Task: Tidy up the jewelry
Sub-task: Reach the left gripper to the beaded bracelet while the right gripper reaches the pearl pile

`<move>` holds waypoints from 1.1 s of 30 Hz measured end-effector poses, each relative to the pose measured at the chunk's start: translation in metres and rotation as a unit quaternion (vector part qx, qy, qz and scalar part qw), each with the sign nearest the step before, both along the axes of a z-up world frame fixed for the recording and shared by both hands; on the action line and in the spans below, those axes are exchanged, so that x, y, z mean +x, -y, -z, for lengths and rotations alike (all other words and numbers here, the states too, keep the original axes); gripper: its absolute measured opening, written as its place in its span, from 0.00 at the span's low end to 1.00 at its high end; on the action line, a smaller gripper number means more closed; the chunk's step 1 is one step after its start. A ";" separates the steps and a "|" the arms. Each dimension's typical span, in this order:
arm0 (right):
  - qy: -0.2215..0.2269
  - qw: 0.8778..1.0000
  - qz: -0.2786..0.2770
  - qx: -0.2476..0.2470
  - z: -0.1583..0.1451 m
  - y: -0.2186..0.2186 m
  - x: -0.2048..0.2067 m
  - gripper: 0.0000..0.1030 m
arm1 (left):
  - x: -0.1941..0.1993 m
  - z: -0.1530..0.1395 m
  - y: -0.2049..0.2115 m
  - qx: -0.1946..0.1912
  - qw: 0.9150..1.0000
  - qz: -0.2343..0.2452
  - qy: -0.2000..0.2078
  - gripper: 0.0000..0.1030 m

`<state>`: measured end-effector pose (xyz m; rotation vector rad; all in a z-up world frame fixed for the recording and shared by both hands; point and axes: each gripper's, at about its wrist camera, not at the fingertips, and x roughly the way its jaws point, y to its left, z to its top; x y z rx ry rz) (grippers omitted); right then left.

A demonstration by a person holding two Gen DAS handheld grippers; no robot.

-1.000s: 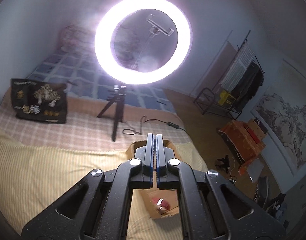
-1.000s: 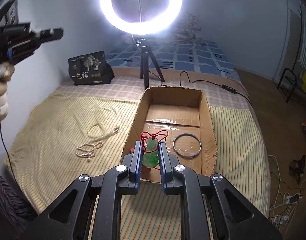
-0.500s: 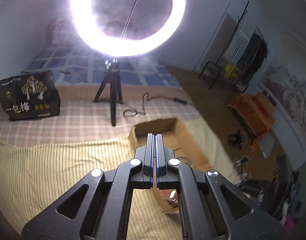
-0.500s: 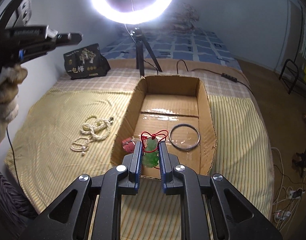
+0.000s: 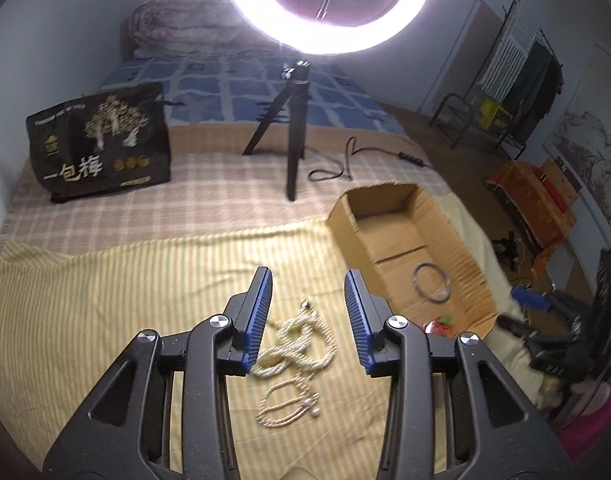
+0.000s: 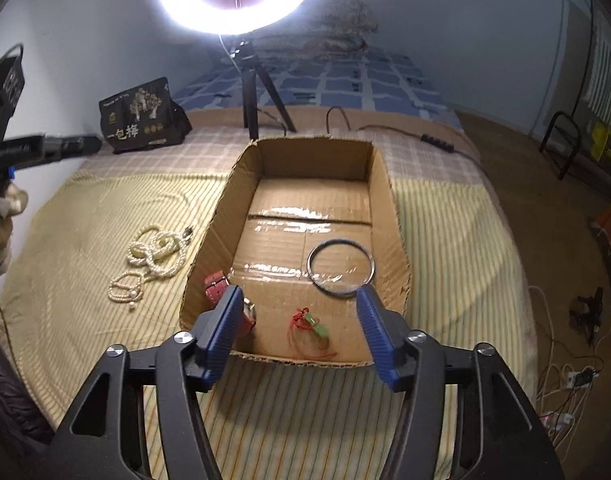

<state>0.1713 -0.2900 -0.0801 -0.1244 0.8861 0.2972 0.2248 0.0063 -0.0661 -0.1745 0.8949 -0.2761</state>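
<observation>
Two handheld grippers work over a bed covered in a yellow striped cloth (image 5: pixel 105 300). The right gripper (image 6: pixel 299 320) hangs above the near end of an open cardboard box (image 6: pixel 381 184), its jaws opening and holding nothing. A green pendant on a red cord (image 6: pixel 311 324) lies on the box floor below the gap between the blue fingers (image 6: pixel 371 324), touching neither. A metal bangle (image 6: pixel 341 266) lies farther in, and a red watch (image 6: pixel 221 292) sits by the left finger. The left gripper (image 5: pixel 308 316) (jaws also opening, empty) points down at a heap of pearl necklaces (image 5: pixel 301 340) on the cloth beside the box, lying under the gap, untouched.
</observation>
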 end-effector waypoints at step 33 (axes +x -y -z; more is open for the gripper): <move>-0.017 0.988 -0.144 0.046 0.006 -0.115 -0.011 0.45 | -0.007 0.057 -0.060 0.012 0.998 -0.001 -0.059 0.28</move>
